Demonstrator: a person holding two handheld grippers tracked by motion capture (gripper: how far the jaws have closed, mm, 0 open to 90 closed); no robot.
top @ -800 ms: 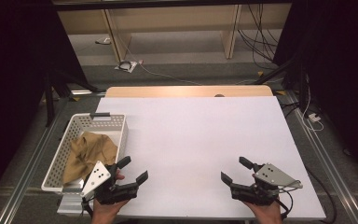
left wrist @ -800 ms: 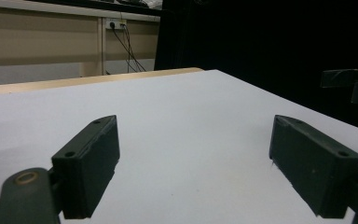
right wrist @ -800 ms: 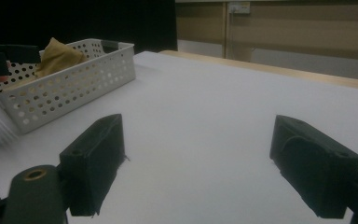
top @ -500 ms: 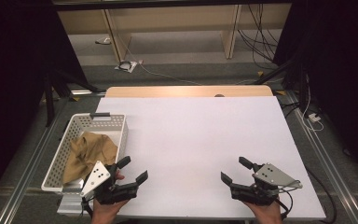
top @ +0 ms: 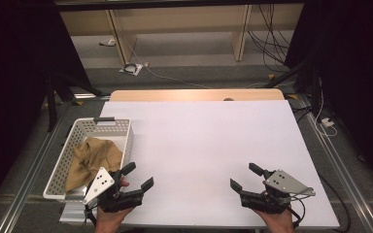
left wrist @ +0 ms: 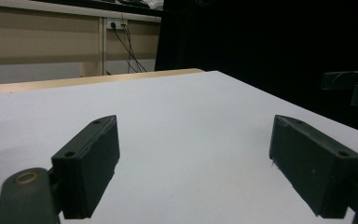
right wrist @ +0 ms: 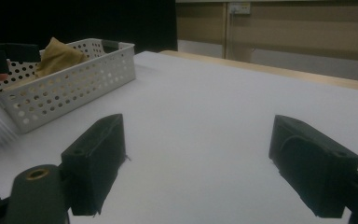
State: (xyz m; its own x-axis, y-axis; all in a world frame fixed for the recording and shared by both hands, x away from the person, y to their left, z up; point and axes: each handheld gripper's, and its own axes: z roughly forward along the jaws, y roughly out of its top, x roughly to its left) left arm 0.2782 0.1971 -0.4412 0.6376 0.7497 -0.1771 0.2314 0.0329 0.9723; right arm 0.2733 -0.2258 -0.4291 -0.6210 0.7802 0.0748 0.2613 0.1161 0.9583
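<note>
1. Seen from the high view, the white perforated plastic basket sits at the left edge of the white rectangular table, its long axis running from the near edge toward the far edge. Inside lies a crumpled tan cloth, bunched and folded toward the near half. The left gripper hovers just beside the basket's near right corner, jaws spread wide with nothing between them; the right gripper sits well apart near the right front, equally wide and empty. Nothing has shifted since the earlier frames.
2. From the left gripper view, both black jaws stand far apart over bare table.
3. From the right gripper view, the jaws gape over the table; the basket stands at upper left, the cloth peaking above its rim.
</note>
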